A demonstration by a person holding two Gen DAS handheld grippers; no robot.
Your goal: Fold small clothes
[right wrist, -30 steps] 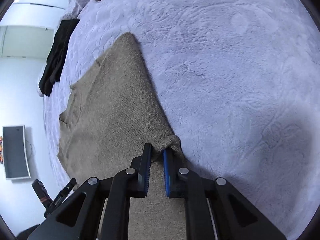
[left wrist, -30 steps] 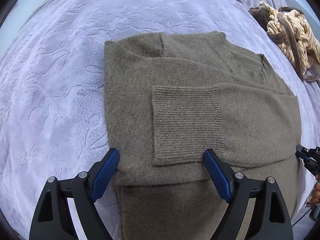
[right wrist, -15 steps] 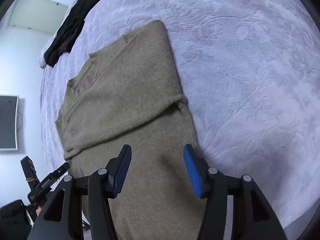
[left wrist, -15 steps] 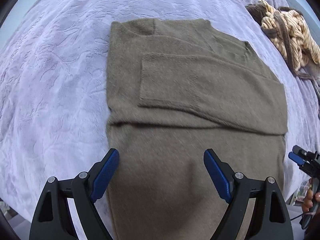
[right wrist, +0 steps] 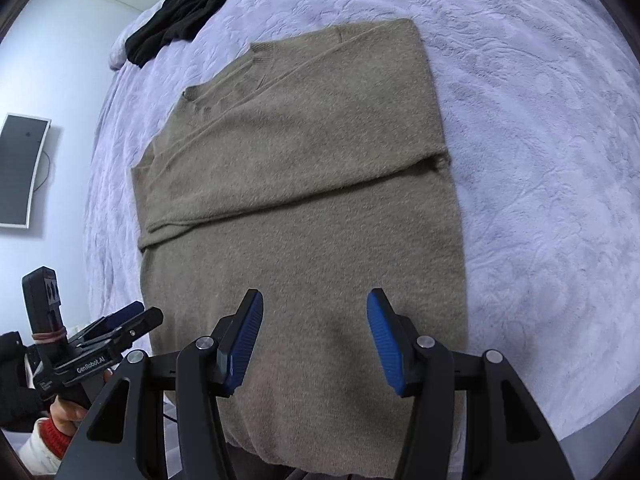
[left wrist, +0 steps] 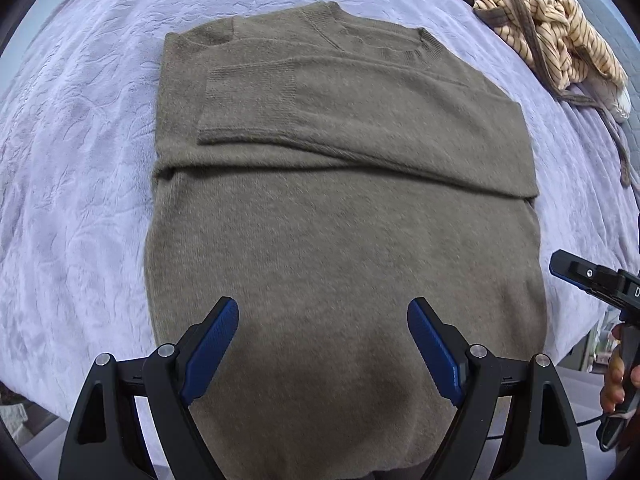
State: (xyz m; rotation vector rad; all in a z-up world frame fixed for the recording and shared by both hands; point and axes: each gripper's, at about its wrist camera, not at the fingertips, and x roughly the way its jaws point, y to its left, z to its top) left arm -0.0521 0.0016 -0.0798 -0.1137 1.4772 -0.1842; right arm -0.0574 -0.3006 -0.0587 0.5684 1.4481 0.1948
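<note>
An olive-brown knit sweater (left wrist: pixel 344 216) lies flat on the lilac bedspread (left wrist: pixel 76 168), neck at the far end. Its sleeves are folded across the chest, the ribbed cuff (left wrist: pixel 248 108) on top at the left. My left gripper (left wrist: pixel 322 344) hovers open above the sweater's lower body, with nothing between its blue pads. My right gripper (right wrist: pixel 314 336) is open too, above the same lower part (right wrist: pixel 312 264), and it holds nothing. Each gripper shows at the edge of the other's view, held in a person's hand (right wrist: pixel 68 412).
A black garment (right wrist: pixel 176 20) lies at the bed's far left corner. A beige striped garment (left wrist: pixel 548 36) is heaped at the far right. A dark screen (right wrist: pixel 20 172) hangs on the wall to the left. The bed's near edge runs just below the sweater's hem.
My right gripper let go of the sweater's folded edge and opened. Both grippers drew back and up towards the hem, so more of the sweater shows.
</note>
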